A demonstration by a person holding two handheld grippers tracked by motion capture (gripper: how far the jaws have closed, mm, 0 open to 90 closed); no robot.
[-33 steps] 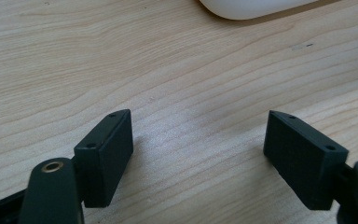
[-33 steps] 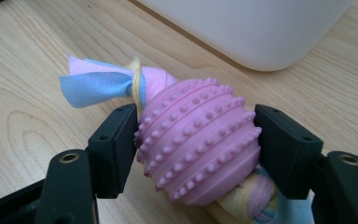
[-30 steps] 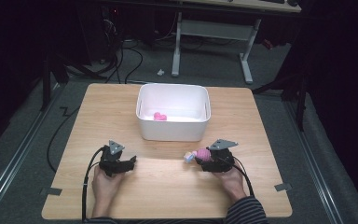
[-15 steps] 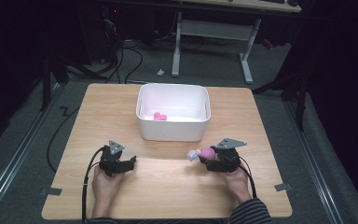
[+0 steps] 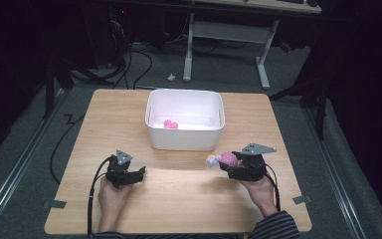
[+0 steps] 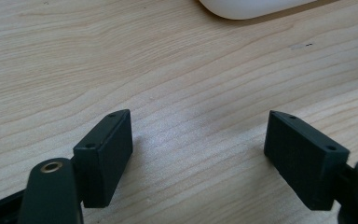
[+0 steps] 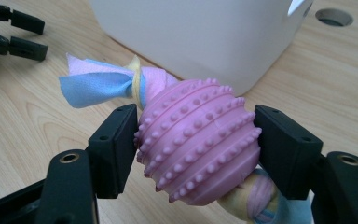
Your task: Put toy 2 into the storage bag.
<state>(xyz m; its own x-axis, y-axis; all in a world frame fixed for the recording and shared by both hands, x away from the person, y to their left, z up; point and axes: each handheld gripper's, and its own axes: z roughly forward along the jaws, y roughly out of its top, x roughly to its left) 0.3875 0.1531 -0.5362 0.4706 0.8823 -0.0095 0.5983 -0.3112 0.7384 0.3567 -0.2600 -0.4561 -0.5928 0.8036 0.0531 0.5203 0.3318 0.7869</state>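
Observation:
A pink knobbly rubber ball toy with blue, pink and yellow cloth tails sits between the pads of my right gripper, which is shut on it. In the high view that toy hangs a little above the wooden table, just in front of the white bin's right corner, in my right gripper. My left gripper rests low over the table at the front left. Its jaws stand open with bare wood between them. A small pink item lies inside the bin.
The white bin stands close ahead of the right gripper. A round hole is in the tabletop to its right. Desk legs and cables lie on the floor beyond the table's far edge.
My right gripper has risen off the table with the pink toy and shifted slightly toward the bin. The left gripper has stayed where it was.

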